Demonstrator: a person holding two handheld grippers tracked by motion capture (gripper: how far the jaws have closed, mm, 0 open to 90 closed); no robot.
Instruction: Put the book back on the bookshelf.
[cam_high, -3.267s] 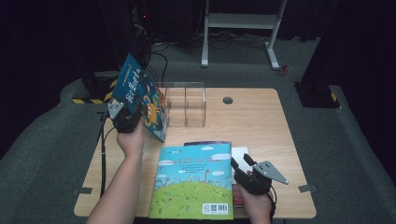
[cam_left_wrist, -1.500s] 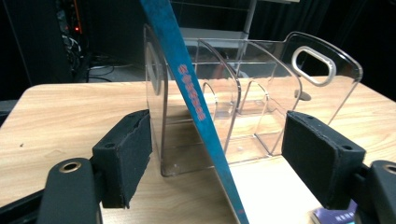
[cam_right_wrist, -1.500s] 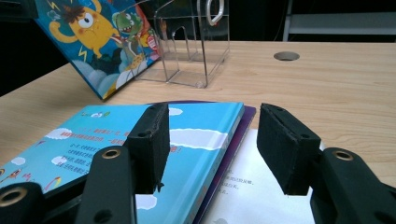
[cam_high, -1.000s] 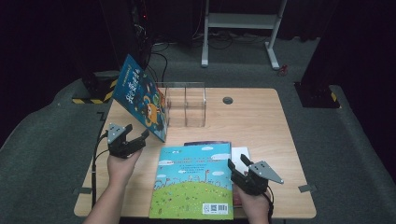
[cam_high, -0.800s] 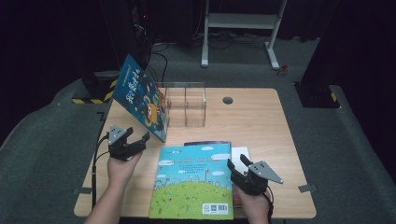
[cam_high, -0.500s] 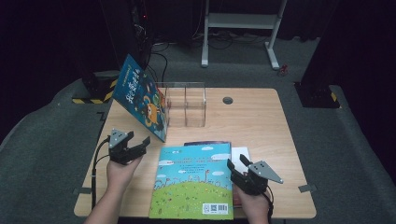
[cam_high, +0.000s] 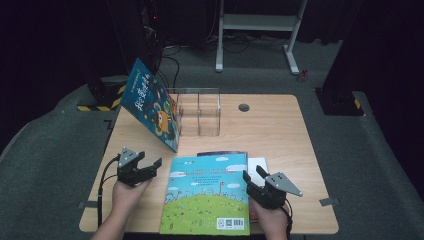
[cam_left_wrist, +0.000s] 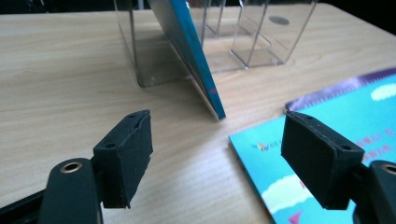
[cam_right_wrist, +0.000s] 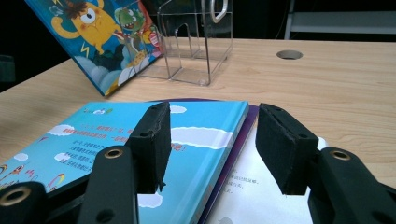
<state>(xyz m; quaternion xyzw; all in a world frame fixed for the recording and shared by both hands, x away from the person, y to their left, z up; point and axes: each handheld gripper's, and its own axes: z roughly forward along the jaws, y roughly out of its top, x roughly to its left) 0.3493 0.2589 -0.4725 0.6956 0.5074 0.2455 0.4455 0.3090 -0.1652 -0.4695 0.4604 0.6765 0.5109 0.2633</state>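
A blue monster picture book (cam_high: 150, 105) leans tilted against the left side of a clear acrylic holder (cam_high: 200, 112). A sky-and-meadow book (cam_high: 207, 192) lies flat at the table's front, on top of a purple book (cam_high: 222, 153) and a white page (cam_high: 257, 165). My left gripper (cam_high: 151, 167) hovers open left of the flat book, holding nothing; in the left gripper view its jaws (cam_left_wrist: 217, 154) face the leaning book's lower corner (cam_left_wrist: 198, 60). My right gripper (cam_high: 253, 173) is open at the flat book's right edge (cam_right_wrist: 212, 147), with the jaws astride that edge.
A round cable hole (cam_high: 244, 107) sits in the wooden table (cam_high: 280, 135) behind the holder. Beyond the table, a white desk frame (cam_high: 260, 30) stands on the dark floor, and a yellow-black striped object (cam_high: 100, 95) lies at the far left.
My left gripper has let go of the monster book and drawn back toward the front left. The book stays leaning on the holder. The right gripper has held still.
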